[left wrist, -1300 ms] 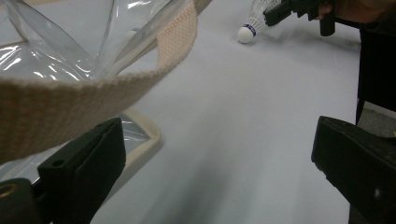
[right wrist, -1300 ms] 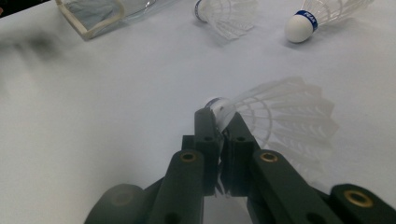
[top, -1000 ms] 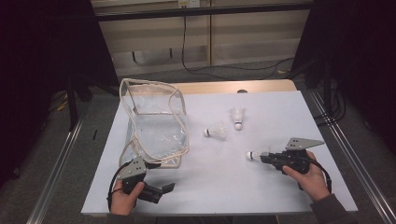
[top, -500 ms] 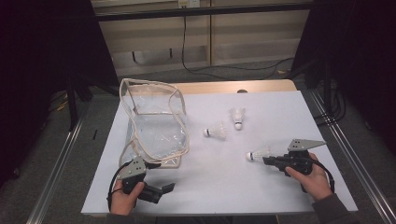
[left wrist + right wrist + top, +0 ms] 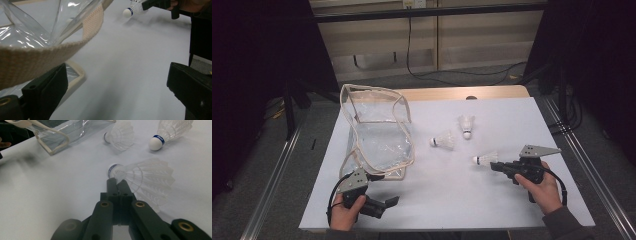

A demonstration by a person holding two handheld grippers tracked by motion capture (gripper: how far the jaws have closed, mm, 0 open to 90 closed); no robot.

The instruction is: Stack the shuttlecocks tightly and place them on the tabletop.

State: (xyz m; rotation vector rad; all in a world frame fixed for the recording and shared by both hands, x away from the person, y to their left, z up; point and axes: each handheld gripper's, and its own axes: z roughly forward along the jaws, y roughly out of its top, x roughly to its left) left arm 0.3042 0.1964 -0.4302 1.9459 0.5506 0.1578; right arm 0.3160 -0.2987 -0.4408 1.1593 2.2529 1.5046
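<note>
At the right tongs: I see my right gripper [image 5: 116,185] clamped tight on the feather skirt of a shuttlecock [image 5: 142,180].
Held shuttlecock: low over the white table [image 5: 447,200], cork toward the bag.
Left tongs: my left gripper [image 5: 117,90] stands wide apart, nothing between its jaws.
Bag: clear bag [image 5: 377,135], its woven strap [image 5: 50,52] just above one left jaw.
Beyond: two more shuttlecocks [image 5: 443,140] [image 5: 467,125] lie near the bag.
</note>
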